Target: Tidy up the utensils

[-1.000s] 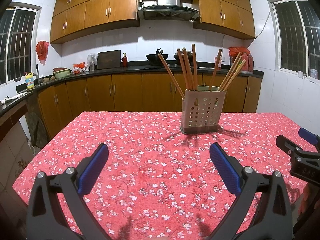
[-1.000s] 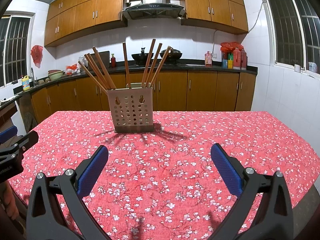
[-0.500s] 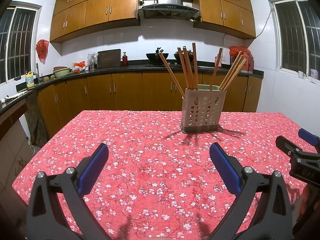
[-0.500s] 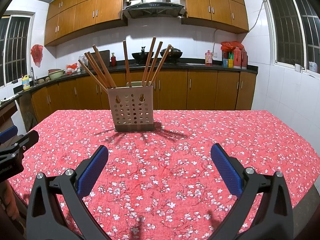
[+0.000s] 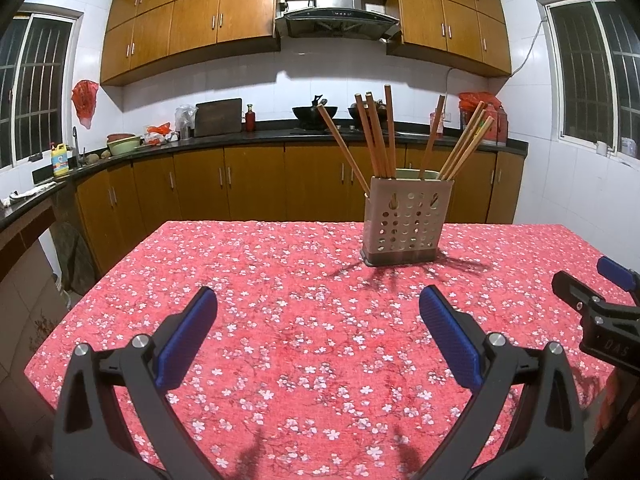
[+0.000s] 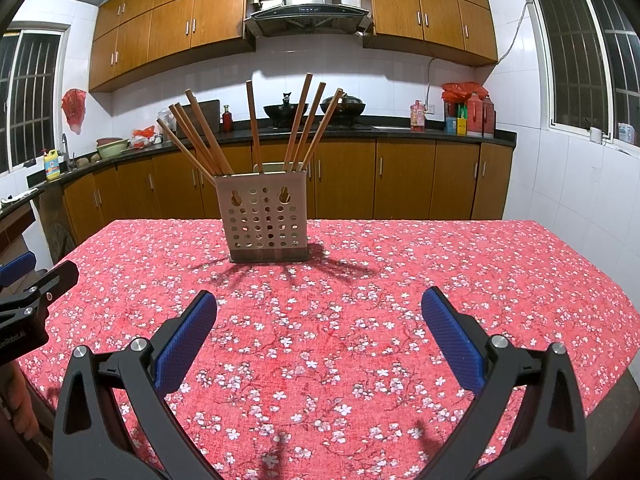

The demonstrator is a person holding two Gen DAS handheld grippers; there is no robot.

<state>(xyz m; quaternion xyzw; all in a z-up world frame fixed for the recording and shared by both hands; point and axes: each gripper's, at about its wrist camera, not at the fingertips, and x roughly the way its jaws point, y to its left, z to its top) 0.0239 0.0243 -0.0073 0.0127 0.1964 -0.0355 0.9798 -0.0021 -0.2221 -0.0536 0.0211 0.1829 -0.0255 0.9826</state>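
A beige perforated utensil holder (image 5: 406, 220) stands on the red floral tablecloth (image 5: 304, 320), with several wooden chopsticks (image 5: 376, 136) leaning out of it. It also shows in the right wrist view (image 6: 266, 220) with its chopsticks (image 6: 256, 128). My left gripper (image 5: 318, 308) is open and empty, low over the cloth, well short of the holder. My right gripper (image 6: 319, 312) is open and empty too, at a similar distance. The right gripper shows at the right edge of the left wrist view (image 5: 596, 312); the left gripper shows at the left edge of the right wrist view (image 6: 32, 292).
The table's edges fall away at the left (image 5: 92, 292) and right (image 6: 616, 292). Behind stand wooden cabinets and a dark counter (image 5: 240, 136) with a wok, bottles and bowls. A range hood (image 5: 336, 20) hangs above. Windows are on both side walls.
Both views have drawn back and risen very slightly from the holder. Nothing was taken hold of or let go; both grippers stay open.
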